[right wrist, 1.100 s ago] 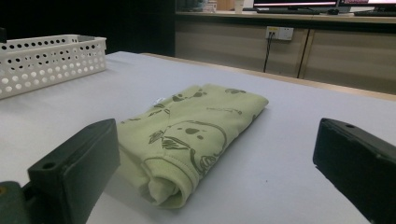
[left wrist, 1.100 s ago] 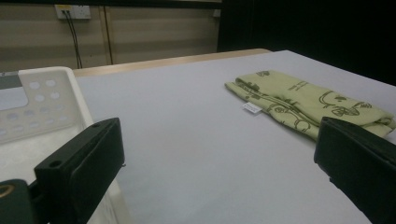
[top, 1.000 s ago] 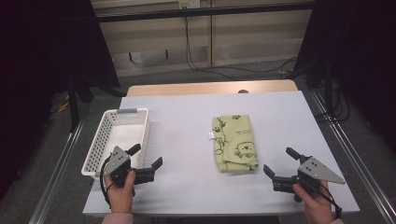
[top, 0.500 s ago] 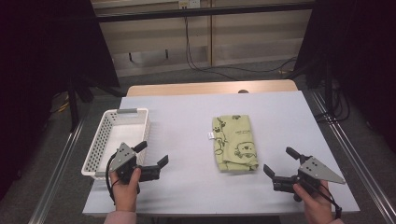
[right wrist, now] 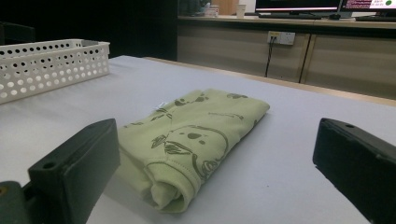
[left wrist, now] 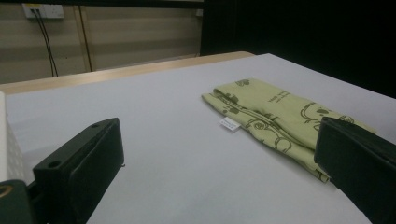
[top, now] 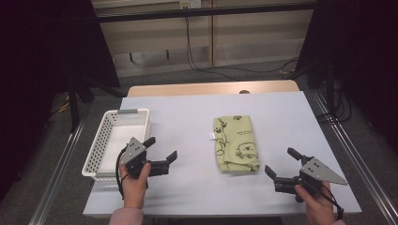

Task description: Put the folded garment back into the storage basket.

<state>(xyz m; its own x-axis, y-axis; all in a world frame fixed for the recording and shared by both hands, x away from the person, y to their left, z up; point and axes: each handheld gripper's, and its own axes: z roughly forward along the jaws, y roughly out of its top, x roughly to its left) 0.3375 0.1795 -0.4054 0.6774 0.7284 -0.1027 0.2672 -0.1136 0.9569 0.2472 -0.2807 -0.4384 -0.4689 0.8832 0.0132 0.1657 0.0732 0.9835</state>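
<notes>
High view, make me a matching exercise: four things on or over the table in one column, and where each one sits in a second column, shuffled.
Column one:
1. white basket
2. folded green cloth
3. left hand-held gripper
4. right hand-held gripper

Column two:
A. middle of the table, lying flat
B. near right corner, jaws apart
C. left edge of the table
D. just beside the basket, jaws apart

Pairs: 1-C, 2-A, 3-D, 4-B
</notes>
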